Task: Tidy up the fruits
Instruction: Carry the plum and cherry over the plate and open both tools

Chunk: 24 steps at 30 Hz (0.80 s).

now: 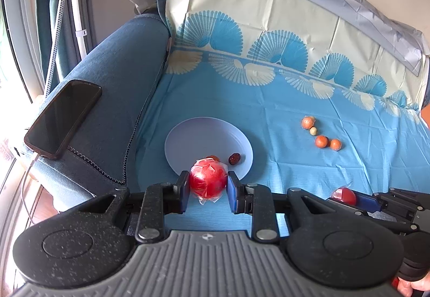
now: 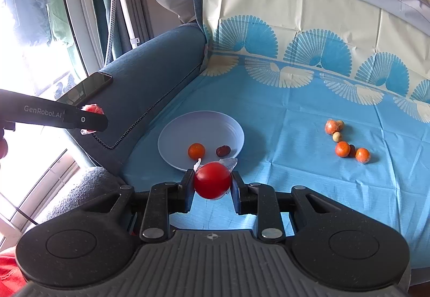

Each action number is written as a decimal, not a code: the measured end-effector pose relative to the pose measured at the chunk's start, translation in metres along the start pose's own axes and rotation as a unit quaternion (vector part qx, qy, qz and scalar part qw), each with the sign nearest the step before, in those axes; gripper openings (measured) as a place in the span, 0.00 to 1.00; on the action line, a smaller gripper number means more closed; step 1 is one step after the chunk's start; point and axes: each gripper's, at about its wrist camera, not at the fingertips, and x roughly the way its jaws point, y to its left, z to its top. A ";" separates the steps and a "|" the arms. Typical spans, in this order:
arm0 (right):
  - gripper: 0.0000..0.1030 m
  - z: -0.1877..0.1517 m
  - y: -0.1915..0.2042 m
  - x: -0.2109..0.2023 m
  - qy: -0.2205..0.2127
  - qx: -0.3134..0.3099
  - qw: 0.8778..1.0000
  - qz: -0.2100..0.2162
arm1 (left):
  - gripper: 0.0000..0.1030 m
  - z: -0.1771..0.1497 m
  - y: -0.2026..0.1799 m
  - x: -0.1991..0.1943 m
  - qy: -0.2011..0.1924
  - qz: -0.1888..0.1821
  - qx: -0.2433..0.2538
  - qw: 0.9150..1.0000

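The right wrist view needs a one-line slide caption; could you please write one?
Right hand-held gripper holds a wrapped red fruit near the plate with an orange and date.

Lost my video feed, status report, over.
Left gripper shut on wrapped red fruit. Right gripper shut on second red fruit. Plate ahead, nothing blocking.

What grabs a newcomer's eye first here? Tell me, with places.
Two plastic-wrapped red fruits, one clamped in the left gripper and one in the right gripper, both held just short of the pale plate. Then the loose cluster of small orange fruits on the blue cloth, off to the right.
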 end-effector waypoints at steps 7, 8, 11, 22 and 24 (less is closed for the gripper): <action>0.28 0.004 0.002 0.008 0.006 -0.001 1.000 0.000 | 0.31 0.007 -0.003 0.014 0.012 0.002 0.004 1.000; 0.28 0.004 0.002 0.010 0.007 -0.001 1.000 0.001 | 0.31 0.008 -0.003 0.017 0.013 0.004 0.005 1.000; 0.28 0.007 0.002 0.019 0.012 -0.001 1.000 0.001 | 0.31 0.013 -0.003 0.027 0.019 0.009 0.010 1.000; 0.28 0.025 0.003 0.065 0.033 -0.016 0.999 0.003 | 0.31 0.032 0.003 0.074 0.045 0.020 0.014 0.999; 0.28 0.028 0.006 0.078 0.041 -0.022 0.999 0.006 | 0.31 0.036 0.007 0.087 0.053 0.021 0.012 0.998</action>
